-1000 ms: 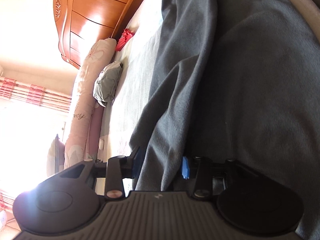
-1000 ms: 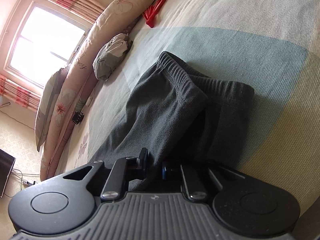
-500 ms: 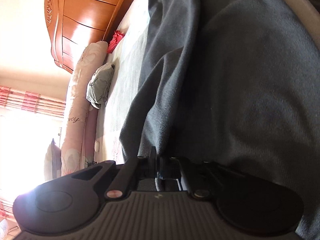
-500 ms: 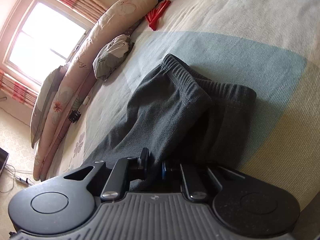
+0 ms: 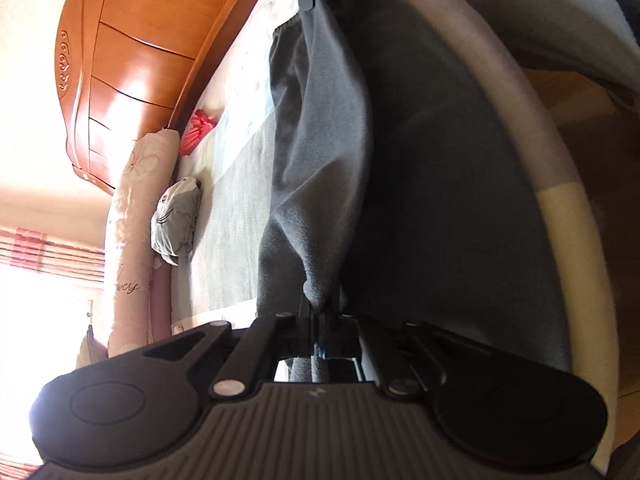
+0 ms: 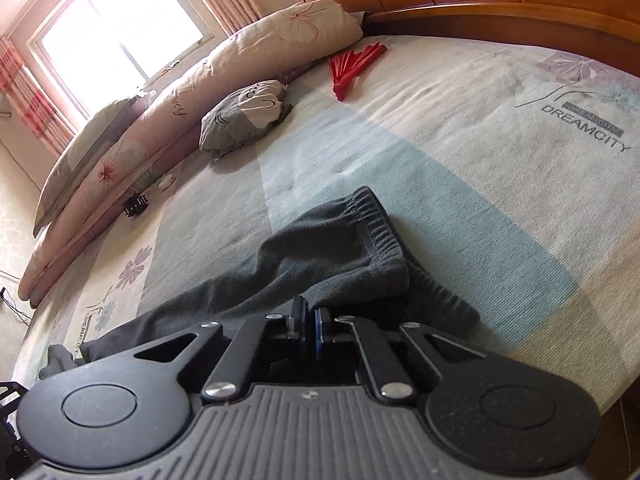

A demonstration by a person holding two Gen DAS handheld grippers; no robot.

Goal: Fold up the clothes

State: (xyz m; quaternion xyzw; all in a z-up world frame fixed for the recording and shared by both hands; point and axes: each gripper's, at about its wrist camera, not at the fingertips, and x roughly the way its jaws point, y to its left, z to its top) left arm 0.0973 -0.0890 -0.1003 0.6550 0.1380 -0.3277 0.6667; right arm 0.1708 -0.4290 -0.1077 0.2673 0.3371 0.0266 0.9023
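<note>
Both tools are pinched tight on the dark grey trousers [image 6: 320, 264]: the left gripper [image 5: 314, 316] has its jaws fully together on a bunched tip of cloth, and the right gripper [image 6: 308, 316] has just finished closing on the fabric close to the ribbed elastic waistband [image 6: 380, 228]. The garment lies near the front edge of the bed [image 6: 460, 128], its length running along that edge, with one fold lifted between the two grips. To do this fold well I would raise both ends evenly, keep the span taut – not stretched – and lay the edge down square on the layer beneath. The cloth looks like soft, matte fleece, thick enough to drape in rounded ridges; the bedsheet under it is a flat woven cotton in pale blue and cream blocks – smooth, so the trousers may slide.
</note>
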